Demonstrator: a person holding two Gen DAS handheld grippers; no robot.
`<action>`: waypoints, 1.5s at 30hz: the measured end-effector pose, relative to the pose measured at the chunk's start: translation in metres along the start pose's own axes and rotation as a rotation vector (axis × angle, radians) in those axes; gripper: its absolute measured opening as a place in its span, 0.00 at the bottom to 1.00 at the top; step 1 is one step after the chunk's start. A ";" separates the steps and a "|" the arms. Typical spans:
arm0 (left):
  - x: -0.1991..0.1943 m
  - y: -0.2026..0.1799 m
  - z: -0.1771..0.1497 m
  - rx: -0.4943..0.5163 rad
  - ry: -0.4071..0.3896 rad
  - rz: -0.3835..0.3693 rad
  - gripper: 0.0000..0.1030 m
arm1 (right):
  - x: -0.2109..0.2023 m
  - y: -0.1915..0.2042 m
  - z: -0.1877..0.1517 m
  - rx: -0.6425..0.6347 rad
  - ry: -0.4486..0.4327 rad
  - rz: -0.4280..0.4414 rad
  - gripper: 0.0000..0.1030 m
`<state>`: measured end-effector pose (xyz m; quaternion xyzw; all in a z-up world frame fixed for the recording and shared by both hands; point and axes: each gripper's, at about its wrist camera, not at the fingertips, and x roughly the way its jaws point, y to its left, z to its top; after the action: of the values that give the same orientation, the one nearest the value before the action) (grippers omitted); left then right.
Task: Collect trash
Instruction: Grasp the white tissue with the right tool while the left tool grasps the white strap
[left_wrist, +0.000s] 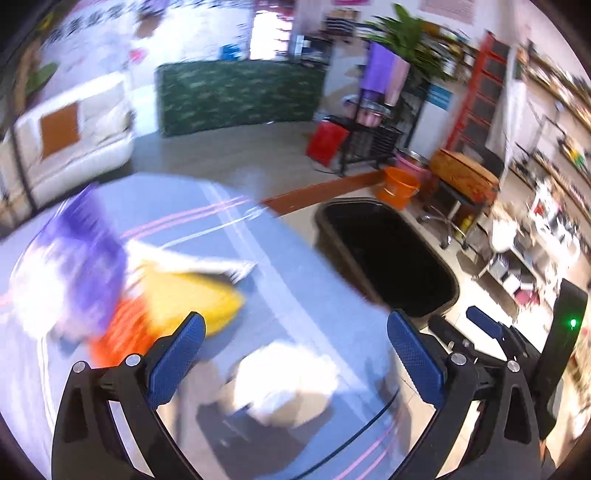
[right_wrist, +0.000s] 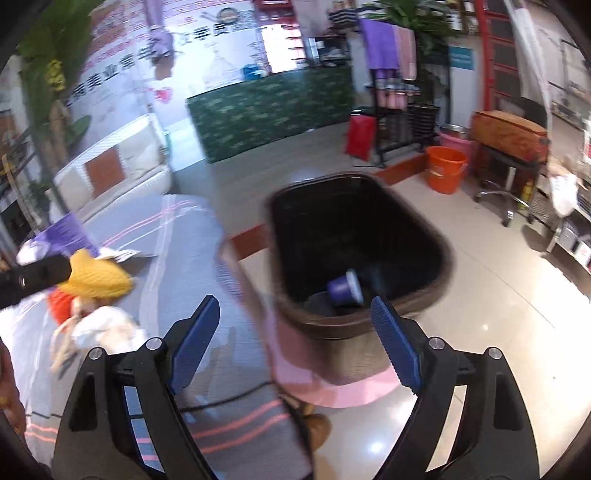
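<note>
My left gripper (left_wrist: 295, 325) is open and empty above a table with a grey-blue cloth (left_wrist: 280, 288). Crumpled white paper (left_wrist: 284, 384) lies just below its fingers. A blurred heap of trash lies to the left: a yellow piece (left_wrist: 195, 295), an orange piece (left_wrist: 125, 328) and a purple-and-white bag (left_wrist: 74, 266). My right gripper (right_wrist: 291, 314) is open and empty at the near rim of a dark bin (right_wrist: 436, 236) beside the table. A purple cup (right_wrist: 345, 288) lies inside the bin. The bin also shows in the left wrist view (left_wrist: 388, 258). The right gripper shows at that view's right (left_wrist: 454, 325).
An orange bucket (right_wrist: 445, 168) and a pink tub (right_wrist: 458, 142) stand on the tiled floor beyond the bin. A stool (right_wrist: 509, 147), a black rack (right_wrist: 399, 110), a green counter (right_wrist: 269, 110) and a white sofa (right_wrist: 118, 170) stand farther back. Shelves (left_wrist: 535, 229) are at the right.
</note>
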<state>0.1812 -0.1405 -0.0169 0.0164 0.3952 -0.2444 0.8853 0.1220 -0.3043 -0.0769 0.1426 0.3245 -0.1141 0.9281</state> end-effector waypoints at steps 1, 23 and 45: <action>-0.006 0.011 -0.006 -0.020 -0.006 0.022 0.95 | 0.000 0.011 0.000 -0.018 0.004 0.025 0.81; -0.046 0.120 -0.075 -0.174 -0.022 0.205 0.95 | 0.010 0.147 -0.029 -0.362 0.153 0.270 0.81; 0.012 0.090 -0.069 -0.079 0.134 0.119 0.56 | 0.004 0.136 -0.028 -0.346 0.153 0.263 0.17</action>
<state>0.1811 -0.0508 -0.0878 0.0212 0.4613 -0.1737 0.8698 0.1508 -0.1679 -0.0749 0.0306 0.3874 0.0765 0.9182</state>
